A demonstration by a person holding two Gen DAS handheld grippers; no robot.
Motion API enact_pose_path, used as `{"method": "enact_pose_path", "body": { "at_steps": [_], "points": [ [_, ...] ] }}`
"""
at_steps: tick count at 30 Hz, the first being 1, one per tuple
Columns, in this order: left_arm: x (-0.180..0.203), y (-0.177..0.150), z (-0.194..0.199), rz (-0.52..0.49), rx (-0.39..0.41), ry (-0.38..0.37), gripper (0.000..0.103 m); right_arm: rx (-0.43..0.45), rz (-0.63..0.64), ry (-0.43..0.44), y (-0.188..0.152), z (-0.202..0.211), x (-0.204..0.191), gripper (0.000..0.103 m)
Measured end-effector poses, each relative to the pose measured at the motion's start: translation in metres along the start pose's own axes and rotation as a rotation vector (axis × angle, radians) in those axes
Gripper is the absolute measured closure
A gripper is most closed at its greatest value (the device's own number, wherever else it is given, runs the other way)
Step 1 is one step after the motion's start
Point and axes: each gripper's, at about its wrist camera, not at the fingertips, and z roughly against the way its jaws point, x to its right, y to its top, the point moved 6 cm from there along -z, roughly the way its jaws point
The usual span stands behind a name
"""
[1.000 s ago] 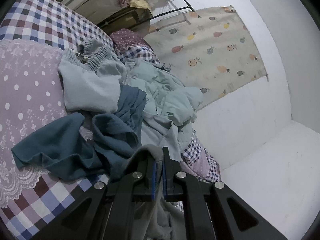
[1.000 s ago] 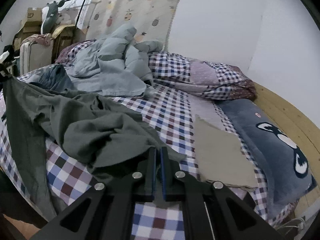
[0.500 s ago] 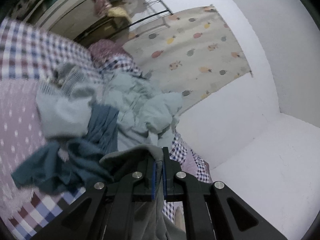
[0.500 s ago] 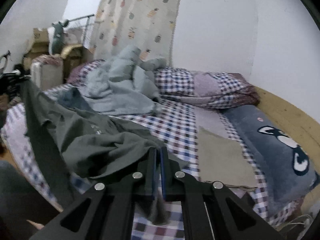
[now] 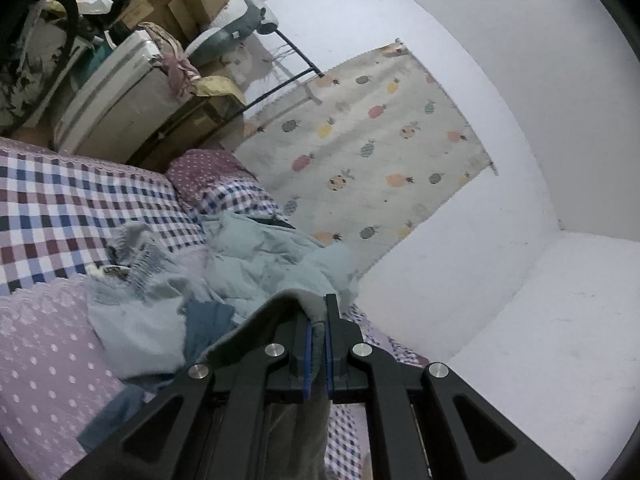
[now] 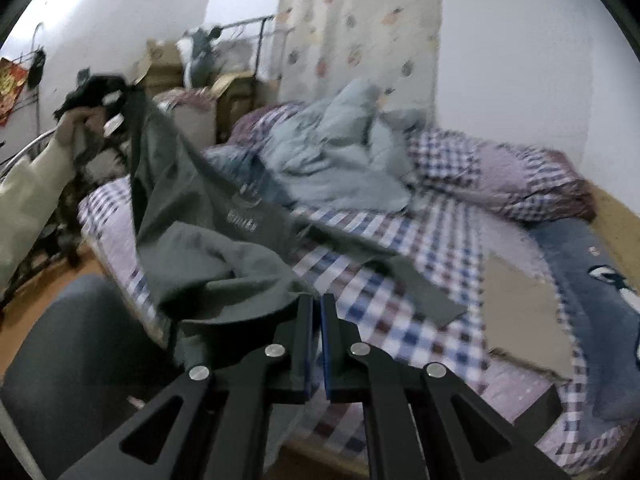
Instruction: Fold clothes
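Dark grey-green garment [image 6: 208,216] stretched in the air above the near edge of the bed [image 6: 404,332], strung between both tools; left hand-held gripper [image 5: 317,334] closed on a fold of its edge, grey cloth visibly pinched between the blue pads [image 5: 307,356]; right hand-held gripper [image 6: 316,334] with fingers nearly together, a corner of the same cloth apparently caught there, though the contact is blurred. Judged light, limp and without stiffness: sags between holds, drapes over the mattress edge, unlikely to slip from rubbered pads but prone to bunching; best taken at seams, hem or shoulder corners, not mid-panel. Long axis running from the raised left hold [image 6: 120,120], upper left in the right wrist view, down to the right hold at lower centre; printed chest mark [image 6: 242,222] facing the camera. Heap of pale blue clothes [image 5: 256,264] lying farther back on the bed, untouched.
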Motion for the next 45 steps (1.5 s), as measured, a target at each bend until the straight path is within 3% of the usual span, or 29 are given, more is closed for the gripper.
{"method": "enact_pose_path", "body": {
  "at_steps": [7, 14, 15, 18, 21, 27, 33, 39, 45],
  "points": [
    [-0.030, -0.020, -0.008, -0.001, -0.068, 0.061, 0.100, -0.144, 0.044, 0.079, -0.033, -0.032, -0.023, 0.099],
    [-0.067, -0.025, 0.001, -0.015, -0.082, 0.129, 0.100, -0.289, 0.141, 0.180, -0.060, -0.057, -0.054, 0.098],
    [-0.074, -0.026, 0.003, -0.015, -0.082, 0.140, 0.100, -0.307, 0.156, 0.203, -0.062, -0.059, -0.059, 0.096],
    [-0.097, -0.023, 0.013, 0.008, -0.071, 0.171, 0.100, -0.365, 0.219, 0.274, -0.067, -0.066, -0.074, 0.076],
    [-0.131, -0.024, 0.023, 0.052, -0.064, 0.217, 0.100, -0.379, 0.290, 0.327, -0.061, -0.070, -0.087, 0.072],
    [-0.166, -0.030, 0.028, 0.056, -0.081, 0.263, 0.100, -0.338, 0.376, 0.425, -0.015, -0.079, -0.096, 0.064],
    [-0.186, -0.037, 0.029, 0.035, -0.102, 0.293, 0.100, -0.222, 0.512, 0.390, 0.058, -0.101, -0.098, 0.060],
    [-0.200, -0.045, 0.033, 0.024, -0.127, 0.308, 0.100, -0.102, 0.518, 0.398, 0.132, -0.137, -0.094, 0.058],
    [-0.208, -0.053, 0.038, 0.003, -0.150, 0.317, 0.100, -0.069, 0.477, 0.452, 0.184, -0.198, -0.095, 0.058]
  ]
}}
